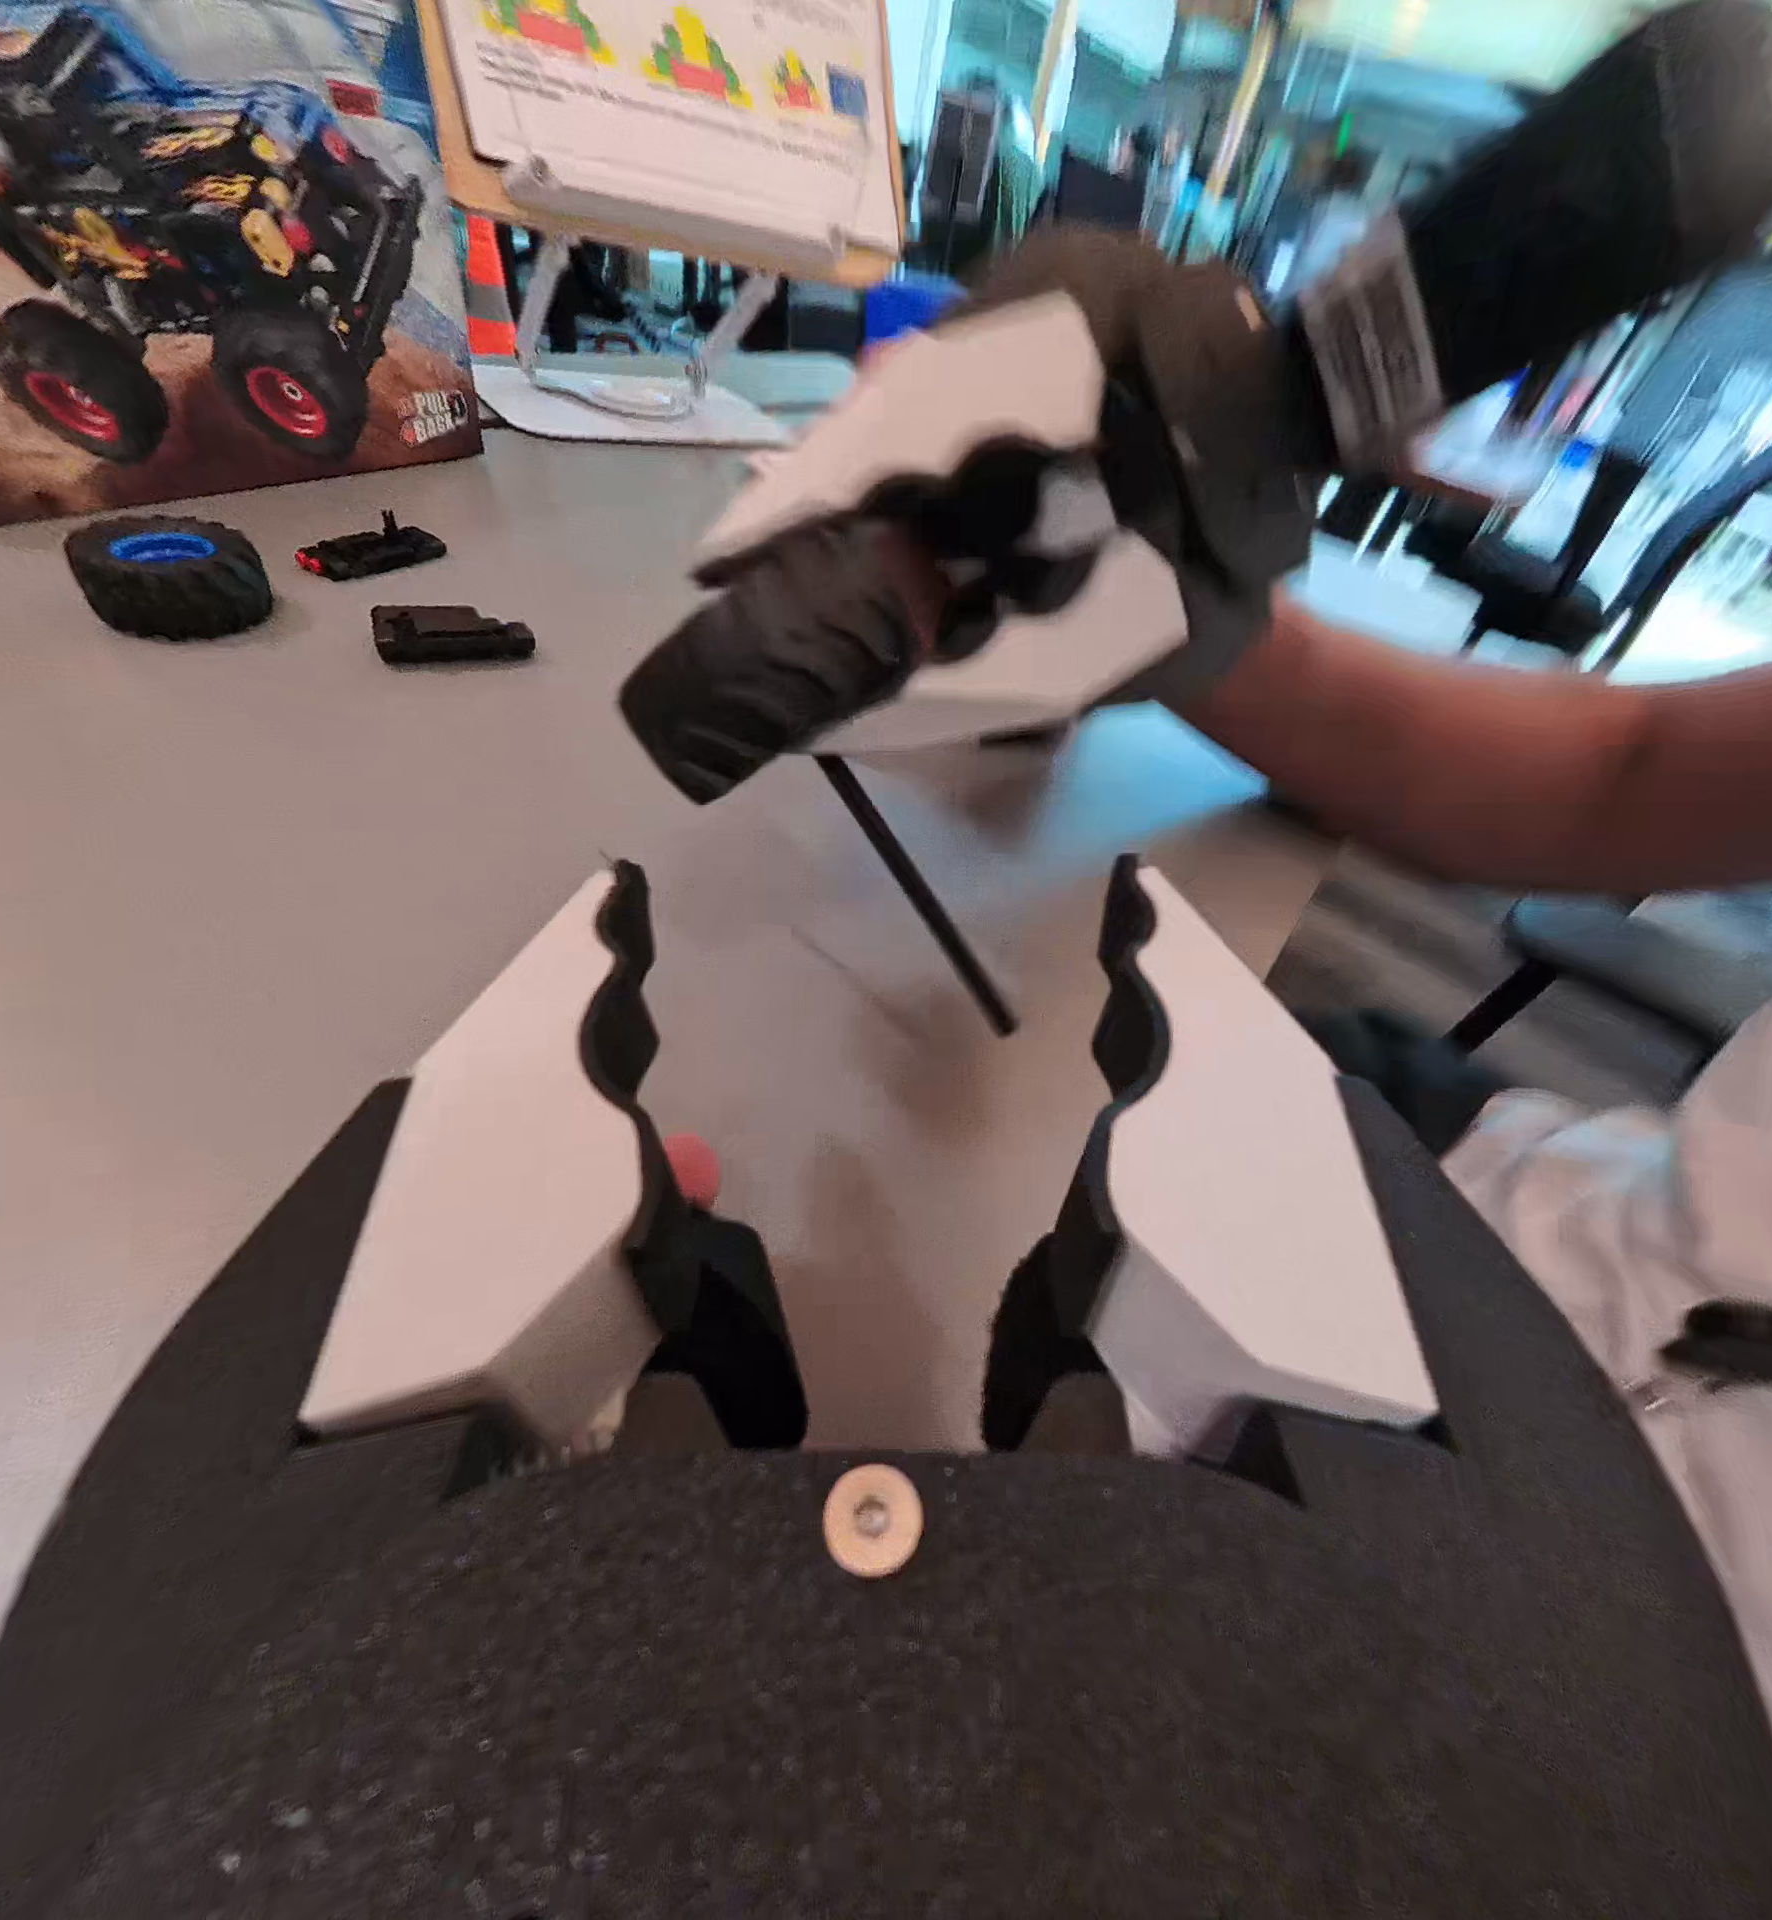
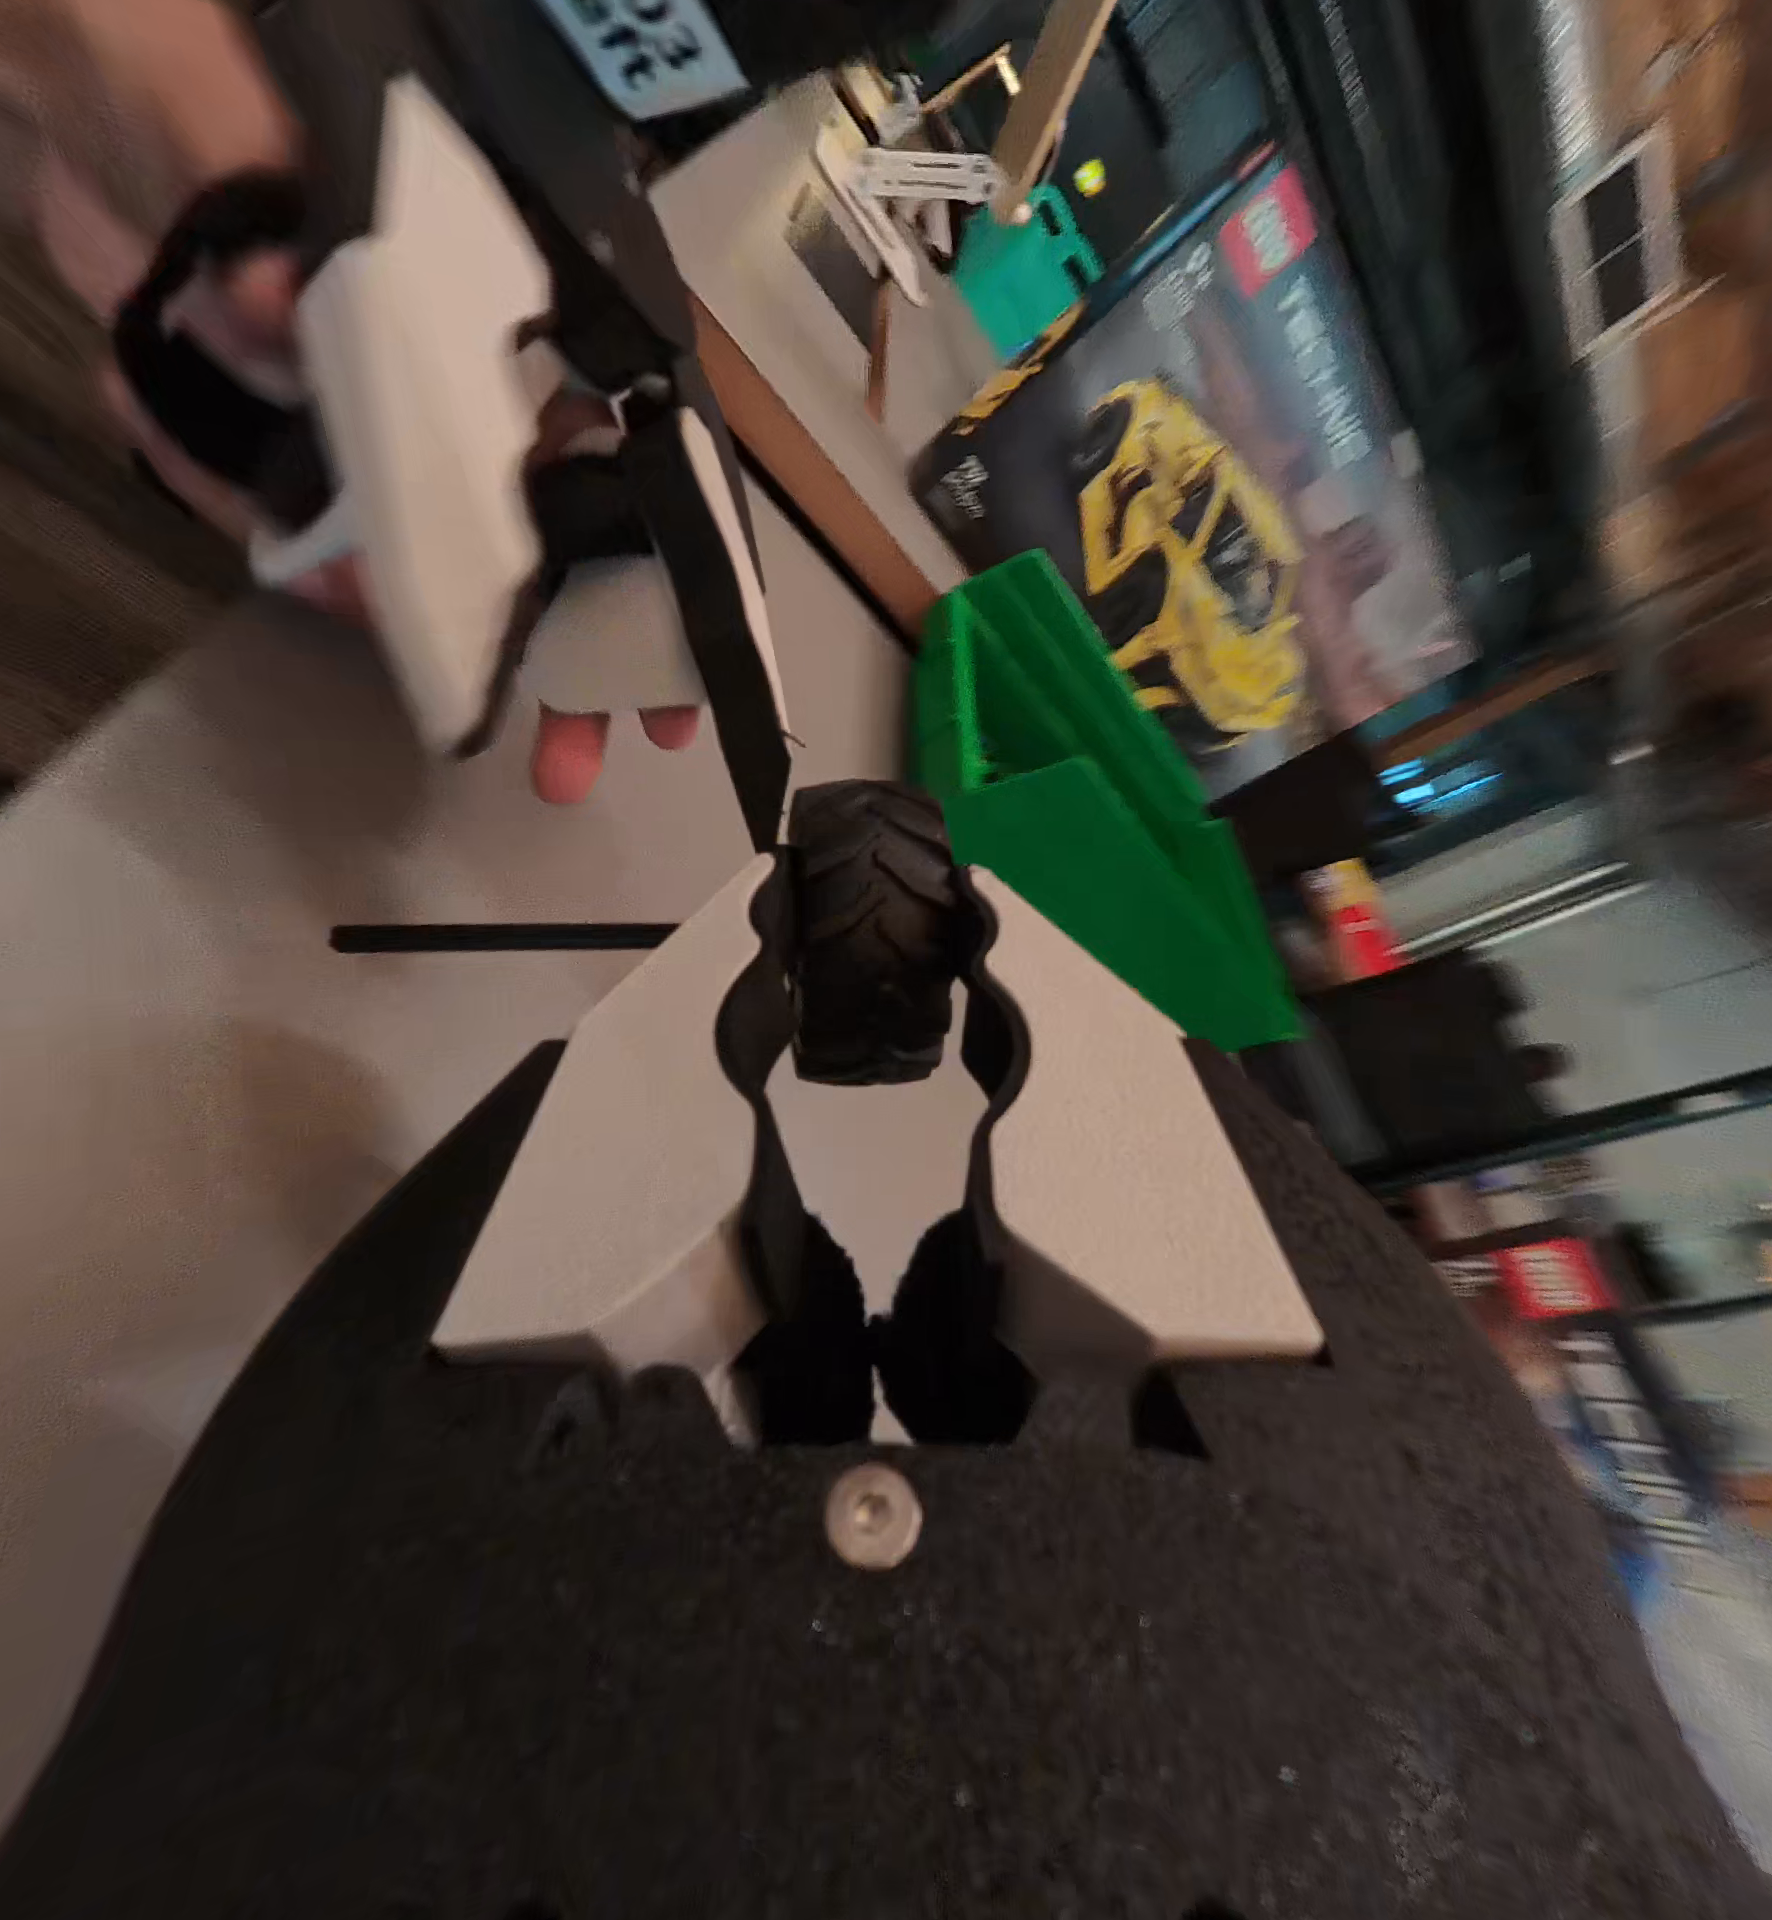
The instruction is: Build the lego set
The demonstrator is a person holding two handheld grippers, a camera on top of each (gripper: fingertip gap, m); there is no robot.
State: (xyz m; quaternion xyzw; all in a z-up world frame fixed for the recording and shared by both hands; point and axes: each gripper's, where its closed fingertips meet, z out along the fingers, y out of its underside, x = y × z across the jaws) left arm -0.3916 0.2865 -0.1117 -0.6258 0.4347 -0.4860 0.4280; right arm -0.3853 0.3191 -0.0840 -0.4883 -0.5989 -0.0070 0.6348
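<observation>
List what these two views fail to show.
- Hub of the black rubber tyre in the right tool: both views, hidden by its fingers.
- Where the thin black axle rod joins it: left view, covered by tyre.
- Small red object behind the open left tool: blurred, half hidden.

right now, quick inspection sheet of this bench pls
surface: pale grey table.
job's things: black tyre with a thin black axle sticking out; blue-hubbed wheel; two small black brick pieces.
clutter: truck toy box, instruction sheet on a stand, green holder.
grippers: left gripper open, empty; right gripper shut on the tyre.
cables: nothing seen.
surroundings: blurred shelves, another toy box.
</observation>
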